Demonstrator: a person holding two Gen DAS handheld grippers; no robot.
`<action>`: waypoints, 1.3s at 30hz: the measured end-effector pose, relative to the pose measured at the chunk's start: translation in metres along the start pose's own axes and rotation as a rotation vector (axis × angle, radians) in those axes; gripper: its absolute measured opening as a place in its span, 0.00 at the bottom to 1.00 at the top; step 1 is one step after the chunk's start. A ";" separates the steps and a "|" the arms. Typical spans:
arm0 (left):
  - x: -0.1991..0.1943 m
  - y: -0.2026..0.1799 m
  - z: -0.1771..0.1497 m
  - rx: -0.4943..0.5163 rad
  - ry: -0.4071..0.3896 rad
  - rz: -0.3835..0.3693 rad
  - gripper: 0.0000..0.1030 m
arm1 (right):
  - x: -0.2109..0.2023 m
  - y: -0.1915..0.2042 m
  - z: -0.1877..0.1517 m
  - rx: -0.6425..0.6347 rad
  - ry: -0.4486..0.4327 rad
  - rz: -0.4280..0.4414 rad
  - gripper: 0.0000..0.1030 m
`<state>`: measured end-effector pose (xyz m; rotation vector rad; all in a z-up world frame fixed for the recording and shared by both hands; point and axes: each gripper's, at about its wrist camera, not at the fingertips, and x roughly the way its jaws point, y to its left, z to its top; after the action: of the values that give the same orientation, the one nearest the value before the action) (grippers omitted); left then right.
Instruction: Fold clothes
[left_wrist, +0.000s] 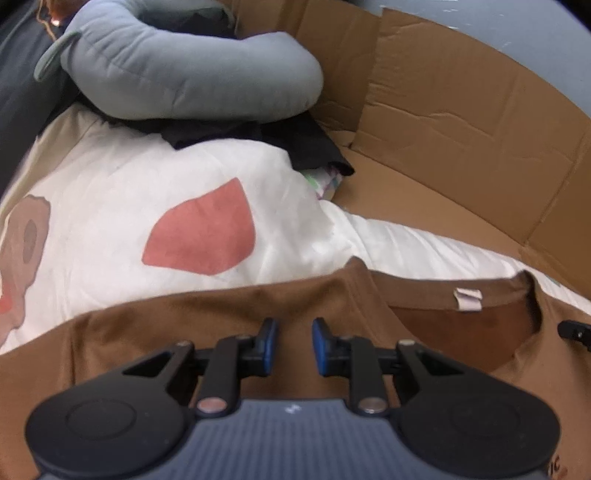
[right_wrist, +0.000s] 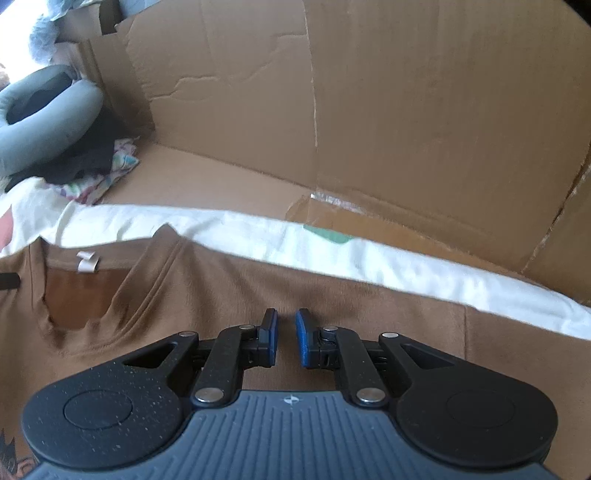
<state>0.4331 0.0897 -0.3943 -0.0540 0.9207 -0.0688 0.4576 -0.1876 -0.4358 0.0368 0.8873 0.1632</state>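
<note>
Grippers hover low over the brown T-shirt (left_wrist: 184, 317), the left gripper (left_wrist: 294, 332) with jaws spread, the right gripper (right_wrist: 286, 325) with a narrower gap, neither pinching cloth, the shirt flat on a white sheet (left_wrist: 110, 184) before cardboard walls (right_wrist: 369, 110).

Soft, even daylight fills both views, brightest at the far left of the right wrist view, where a white glare washes out detail. Fisheye curvature bends the cardboard wall (right_wrist: 406, 110) and darkens the corners. The white sheet (left_wrist: 110, 177) and brown shirt (left_wrist: 184, 306) look slightly smeared.
</note>
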 end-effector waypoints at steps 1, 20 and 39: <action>0.002 0.000 0.001 -0.006 -0.005 0.002 0.23 | 0.002 0.001 0.002 0.000 -0.004 -0.007 0.15; -0.008 0.002 0.024 -0.021 -0.102 -0.061 0.22 | -0.005 -0.015 0.020 0.101 -0.112 -0.009 0.12; -0.036 -0.069 -0.026 0.167 -0.039 -0.277 0.24 | 0.021 0.036 0.036 0.009 -0.049 0.080 0.14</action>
<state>0.3882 0.0238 -0.3758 -0.0279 0.8613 -0.4000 0.4937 -0.1471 -0.4256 0.0842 0.8383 0.2319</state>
